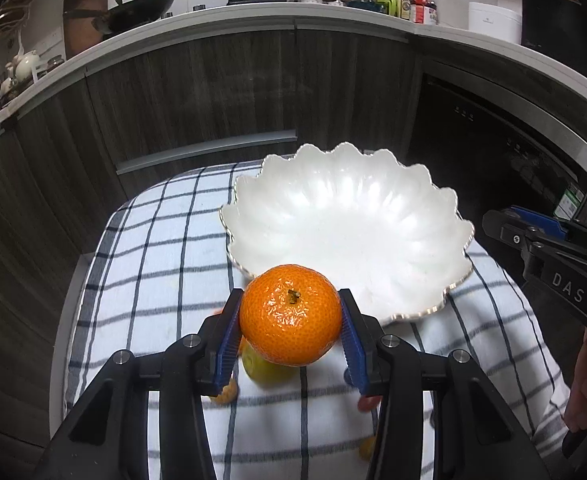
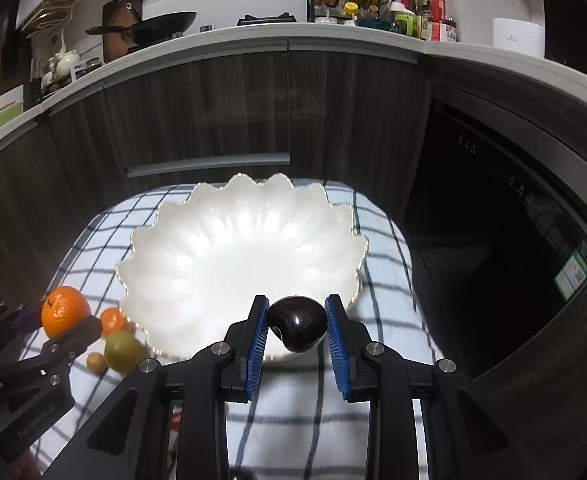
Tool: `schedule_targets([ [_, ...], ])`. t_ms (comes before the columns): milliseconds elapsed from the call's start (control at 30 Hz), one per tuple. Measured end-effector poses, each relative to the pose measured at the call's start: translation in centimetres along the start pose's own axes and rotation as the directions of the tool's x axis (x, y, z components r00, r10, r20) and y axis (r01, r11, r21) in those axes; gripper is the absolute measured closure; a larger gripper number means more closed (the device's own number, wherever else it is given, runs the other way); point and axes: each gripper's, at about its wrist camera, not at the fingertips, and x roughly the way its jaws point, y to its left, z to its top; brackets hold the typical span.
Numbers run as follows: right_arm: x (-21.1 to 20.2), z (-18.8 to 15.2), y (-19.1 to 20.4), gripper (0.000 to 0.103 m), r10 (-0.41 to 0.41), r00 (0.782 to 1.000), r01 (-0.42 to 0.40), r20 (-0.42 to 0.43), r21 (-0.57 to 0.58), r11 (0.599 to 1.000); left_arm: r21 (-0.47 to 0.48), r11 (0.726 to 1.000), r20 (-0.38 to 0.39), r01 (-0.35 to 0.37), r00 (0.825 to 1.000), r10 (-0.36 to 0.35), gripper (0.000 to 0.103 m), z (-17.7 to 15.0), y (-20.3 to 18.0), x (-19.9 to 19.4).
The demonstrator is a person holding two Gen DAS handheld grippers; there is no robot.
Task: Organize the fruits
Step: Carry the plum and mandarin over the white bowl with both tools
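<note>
Green fruit (image 1: 267, 372) half hidden behind mandarin (image 1: 290, 314); reddish fruit (image 1: 367, 402) unidentifiable.

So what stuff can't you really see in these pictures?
- Left wrist view: the yellow-green fruit, mostly behind the orange in the left tongs.
- Same view: a small orange fruit and a reddish thing, both half hidden by the tongs' fingers.
- Right wrist view: the near rim of the white bowl, hidden by the dark fruit in the right tongs.
- Both views: the bottle labels on the counter, too small to read.
</note>
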Motion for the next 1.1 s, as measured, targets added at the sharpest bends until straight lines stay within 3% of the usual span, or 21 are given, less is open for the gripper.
schedule_targets([
  [600,4.9,5.4,-0.8,0.073,-0.035,0.999,0.035,0.007,0.0,0.999,-0.026,1.0,-0.004,0.001,1.0,-0.002,0.058,6.6,1.1,5.1],
  [1100,9.5,7.6,-1.5,0.073,-0.031,0.998,0.034,-0.056,0.055,0.998,-0.031,1.0,-0.048,0.0,0.999,-0.002,0.058,8.7,1.4,9.8],
])
